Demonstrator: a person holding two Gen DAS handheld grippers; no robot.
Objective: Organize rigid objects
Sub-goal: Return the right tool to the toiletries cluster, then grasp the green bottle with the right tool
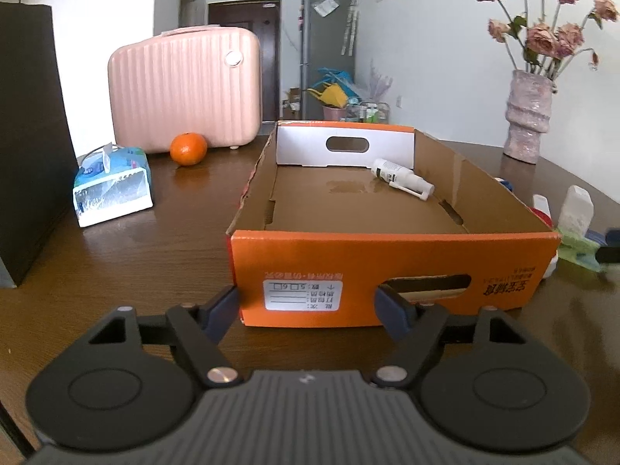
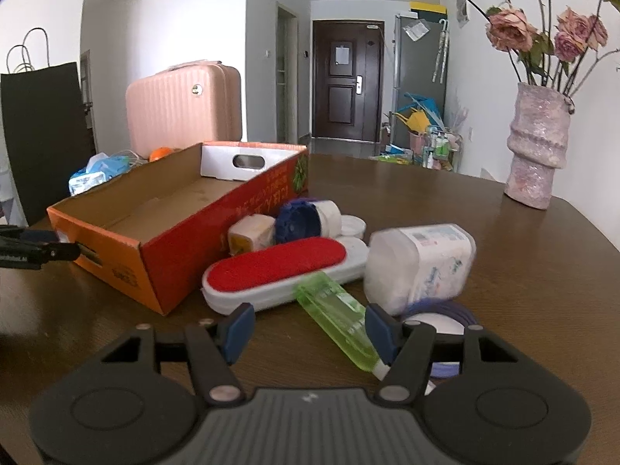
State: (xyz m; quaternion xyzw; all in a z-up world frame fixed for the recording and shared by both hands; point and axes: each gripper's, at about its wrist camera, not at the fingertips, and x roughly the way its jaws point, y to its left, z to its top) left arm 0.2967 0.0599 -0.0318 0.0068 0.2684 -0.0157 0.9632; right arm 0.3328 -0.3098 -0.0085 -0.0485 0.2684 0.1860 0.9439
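Rectangular corrugated cardboard box (image 1: 391, 267) on glossy wooden table (image 1: 155, 263).

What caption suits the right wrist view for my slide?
Right tool open above a green bottle, beside an orange cardboard box.

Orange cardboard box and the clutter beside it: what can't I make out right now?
- Left wrist view: orange cardboard box wall hides most of the clutter; the frame edge crops the rest.
- Right wrist view: box wall hides the white spray bottle.
- Right wrist view: purple ring is half hidden behind the right gripper.
- White plastic jar: label blurred.
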